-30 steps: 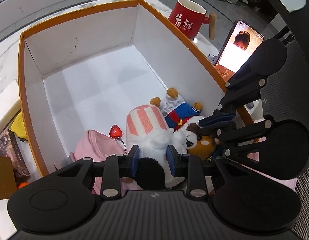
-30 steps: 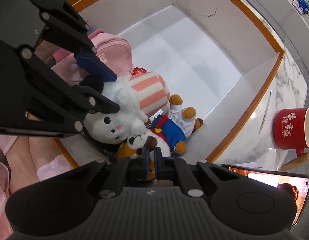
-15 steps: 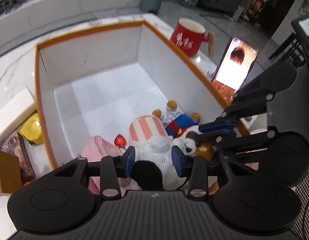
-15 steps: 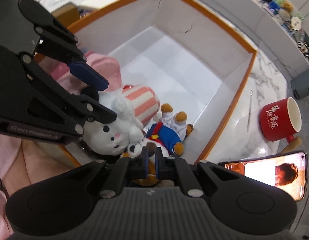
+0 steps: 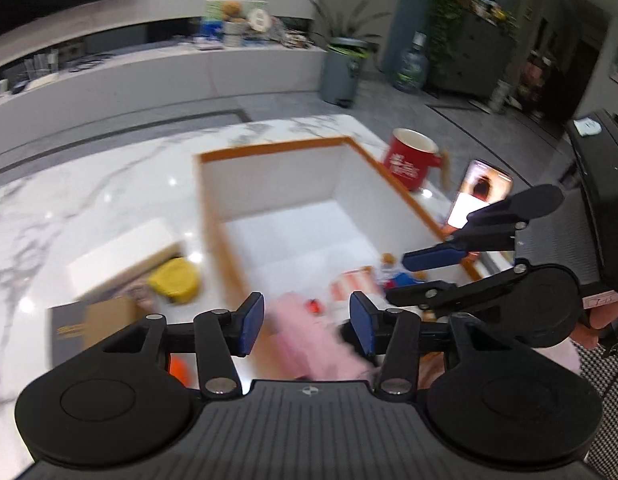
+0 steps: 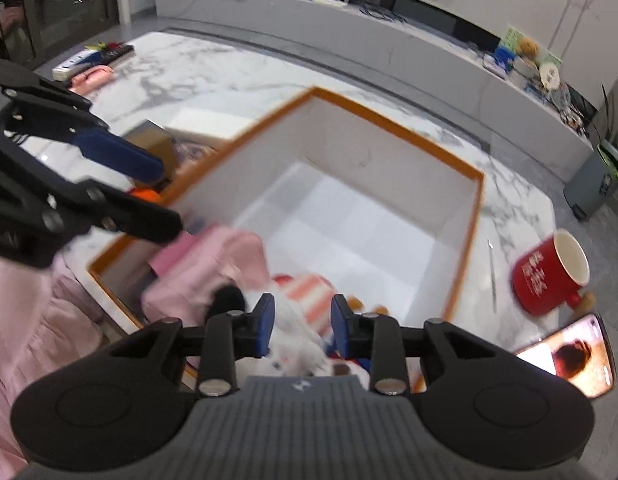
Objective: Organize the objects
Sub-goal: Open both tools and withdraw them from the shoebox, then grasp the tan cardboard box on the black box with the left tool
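A heap of soft toys lies at the near end of an orange-rimmed box point(image 6: 393, 120) with smooth white walls and floor, on a glossy marble-patterned table point(image 5: 89, 184). The pile is blurred: a pink fabric bag point(image 6: 213, 268) slumps beside a white plush animal point(image 6: 297, 344) whose coral-and-white striped part point(image 6: 313, 292) bulges upward, with a small doll in blue point(image 5: 401, 278) at its side.

Both claws hang over the pile with nothing between their blue pads. The left gripper point(image 5: 307, 320) stands with its jaws well apart, having just been opening; the right gripper point(image 6: 303, 324) has its jaws parted too, freshly opened.

Outside the box, a glazed red mug point(image 6: 549, 276) with a white interior sits near a lit phone point(image 6: 565, 360). On the other side lie a yellow rounded thing point(image 5: 175, 280), a white slab-shaped box point(image 5: 121, 256) and a brown cardboard carton point(image 5: 101, 322).
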Demonstrator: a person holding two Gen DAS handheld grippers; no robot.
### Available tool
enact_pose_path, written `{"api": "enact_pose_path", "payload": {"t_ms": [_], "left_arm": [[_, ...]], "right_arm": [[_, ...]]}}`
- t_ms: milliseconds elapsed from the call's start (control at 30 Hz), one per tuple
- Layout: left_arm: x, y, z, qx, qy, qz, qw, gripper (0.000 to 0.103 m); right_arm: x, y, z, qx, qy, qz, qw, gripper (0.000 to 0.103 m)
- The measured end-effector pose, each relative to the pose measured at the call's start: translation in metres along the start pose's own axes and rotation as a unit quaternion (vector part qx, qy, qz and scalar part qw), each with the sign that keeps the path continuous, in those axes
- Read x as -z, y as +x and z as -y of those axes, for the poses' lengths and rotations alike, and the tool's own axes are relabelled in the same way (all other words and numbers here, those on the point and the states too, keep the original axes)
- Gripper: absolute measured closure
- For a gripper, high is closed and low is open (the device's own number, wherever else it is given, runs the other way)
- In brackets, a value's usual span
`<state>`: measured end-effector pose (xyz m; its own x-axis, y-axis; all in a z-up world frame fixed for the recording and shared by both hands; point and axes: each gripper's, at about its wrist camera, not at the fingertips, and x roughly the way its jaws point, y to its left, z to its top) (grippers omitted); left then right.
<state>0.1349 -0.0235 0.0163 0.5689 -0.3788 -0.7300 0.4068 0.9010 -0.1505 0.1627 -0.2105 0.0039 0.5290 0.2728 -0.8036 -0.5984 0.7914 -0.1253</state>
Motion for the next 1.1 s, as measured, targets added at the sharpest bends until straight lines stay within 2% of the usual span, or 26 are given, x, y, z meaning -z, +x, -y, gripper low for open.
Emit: {"api": "enact_pose_path", "payload": {"t_ms": [200, 333, 567, 733, 933, 1100], "left_arm": [[0.012, -0.021, -0.046, -0.054, -0.033, 0.001, 0.9980, 0.043], [0.021, -0.026, -0.072, -0.069, -0.052, -0.006, 0.9962, 0.042], [0.036, -0.019, -0.102, -0.067, -0.069, -0.008, 0.9953, 0.035], [0.042, -0.007, -0.123, -0.068, -0.075, -0.011, 0.9948, 0.031], [0.046, 0.006, -0.139, -0.052, -0.076, -0.026, 0.9954, 0.031], [0.044, 0.014, -0.146, -0.030, -0.069, -0.031, 0.9967, 0.030]], "right_arm": [[-0.024, 0.001, -0.029, -0.043, -0.007, 0.047, 0.998, 0.069], [-0.046, 0.009, -0.049, -0.072, -0.012, 0.050, 0.996, 0.065], [-0.074, 0.037, -0.080, -0.095, -0.037, 0.032, 0.994, 0.065], [-0.093, 0.062, -0.092, -0.105, -0.025, 0.011, 0.994, 0.066], [-0.115, 0.094, -0.091, -0.143, 0.049, -0.026, 0.988, 0.065], [-0.129, 0.121, -0.093, -0.146, 0.087, -0.046, 0.984, 0.065]]}}
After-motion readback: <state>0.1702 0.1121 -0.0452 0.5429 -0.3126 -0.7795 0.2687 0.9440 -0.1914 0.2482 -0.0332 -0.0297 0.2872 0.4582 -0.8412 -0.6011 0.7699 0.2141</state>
